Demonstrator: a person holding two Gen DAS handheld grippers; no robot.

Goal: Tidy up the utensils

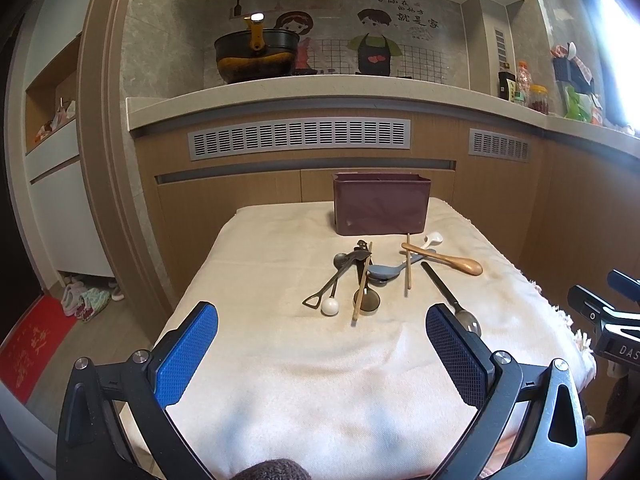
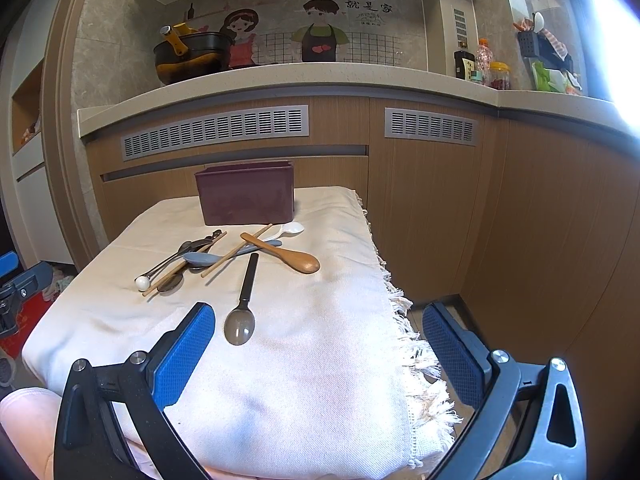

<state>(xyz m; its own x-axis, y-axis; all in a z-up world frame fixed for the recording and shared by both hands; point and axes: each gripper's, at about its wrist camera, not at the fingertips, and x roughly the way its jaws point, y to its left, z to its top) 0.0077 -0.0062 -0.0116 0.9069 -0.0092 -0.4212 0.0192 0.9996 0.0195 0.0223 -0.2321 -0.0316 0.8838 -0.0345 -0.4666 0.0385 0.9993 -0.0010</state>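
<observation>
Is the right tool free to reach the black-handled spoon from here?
Probably yes. The black-handled spoon lies alone on the cloth, apart from the utensil pile, just ahead of the open right tool, with nothing between.

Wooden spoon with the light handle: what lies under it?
The wooden spoon rests across a grey-blue plastic spoon's handle and a wooden chopstick. Its bowl lies on the cream cloth. Anything beneath the crossing is hidden.

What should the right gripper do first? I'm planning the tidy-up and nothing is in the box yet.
Probably bring the open right gripper forward onto the black-handled spoon: it lies nearest, apart from the tangled pile, and both grippers are empty.
</observation>
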